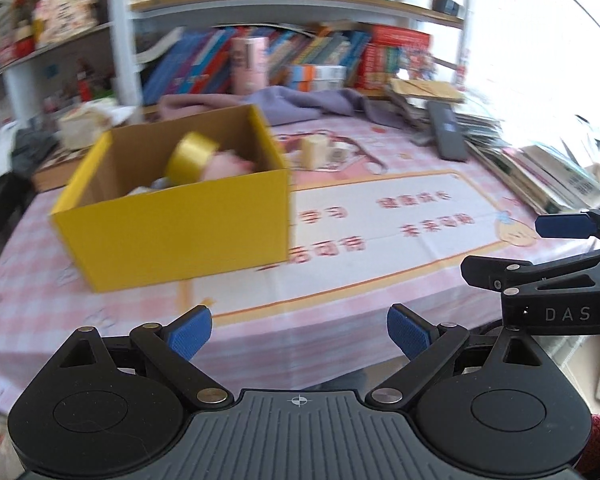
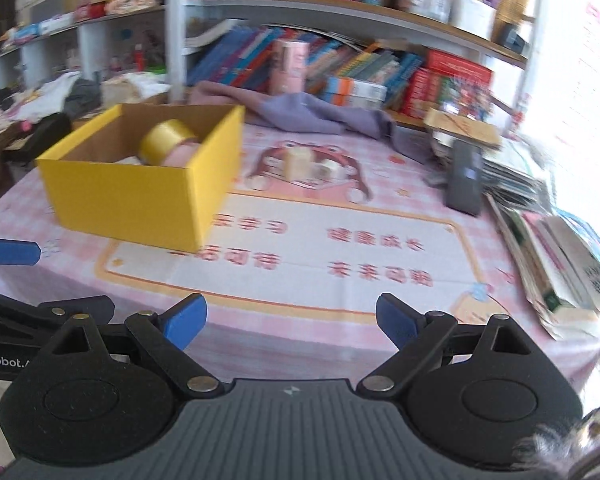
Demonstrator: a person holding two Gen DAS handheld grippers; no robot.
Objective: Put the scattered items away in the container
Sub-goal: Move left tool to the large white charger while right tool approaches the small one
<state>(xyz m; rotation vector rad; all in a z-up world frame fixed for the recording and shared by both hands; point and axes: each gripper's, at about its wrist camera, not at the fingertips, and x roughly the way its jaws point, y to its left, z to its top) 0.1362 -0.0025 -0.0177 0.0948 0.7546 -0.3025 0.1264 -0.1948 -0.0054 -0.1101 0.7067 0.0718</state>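
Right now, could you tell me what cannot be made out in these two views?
- Lower contents of the yellow box: its front wall hides them in both views; only a gold tape roll and something pink show.
- Small cream blocks on the tablecloth: blurred in both views.
- Book title at right: blurred, cut by the right wrist view's edge.

1 yellow box point(image 2: 132, 196) on the worktop point(image 2: 380, 300). Inside: 1 gold tape roll point(image 2: 166, 142), 1 pink item point(image 2: 184, 156), other bits too blurred to count. Outside: 2 small blocks point(image 2: 298, 162) approx, 1 black remote point(image 2: 464, 180), 1 purple cloth point(image 2: 312, 110). 2 claws: left claw point(image 1: 299, 330), right claw point(image 2: 291, 320).
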